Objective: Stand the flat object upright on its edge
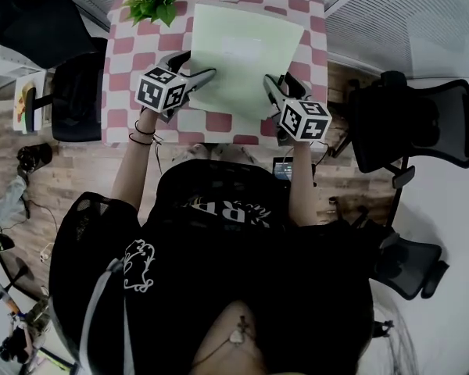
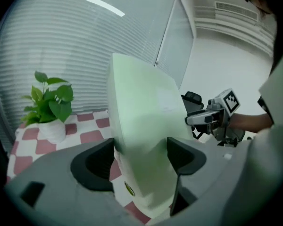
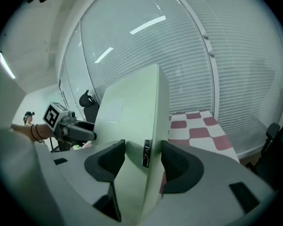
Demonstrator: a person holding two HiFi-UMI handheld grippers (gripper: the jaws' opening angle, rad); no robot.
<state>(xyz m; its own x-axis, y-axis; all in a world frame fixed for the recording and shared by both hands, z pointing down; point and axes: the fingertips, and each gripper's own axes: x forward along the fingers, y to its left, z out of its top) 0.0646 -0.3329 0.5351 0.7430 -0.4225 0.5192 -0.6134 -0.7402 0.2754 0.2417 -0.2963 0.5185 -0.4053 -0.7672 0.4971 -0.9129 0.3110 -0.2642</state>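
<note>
Pale-green flat object (image 1: 242, 53) is tilted over the checkered table (image 1: 123, 61) at twelve o'clock. Our left gripper (image 1: 191, 79) pinches its nine-o'clock edge and our right gripper (image 1: 273, 91) its three-o'clock edge, so we can tip it evenly.

Head view looks down; close gripper views face inward, sharing the board (image 1: 242, 57).

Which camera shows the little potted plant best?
The left gripper view: the potted plant stands whole, leaves and white pot, on the checked table. The head view catches only its leaves at the top edge. The right gripper view misses it.
</note>
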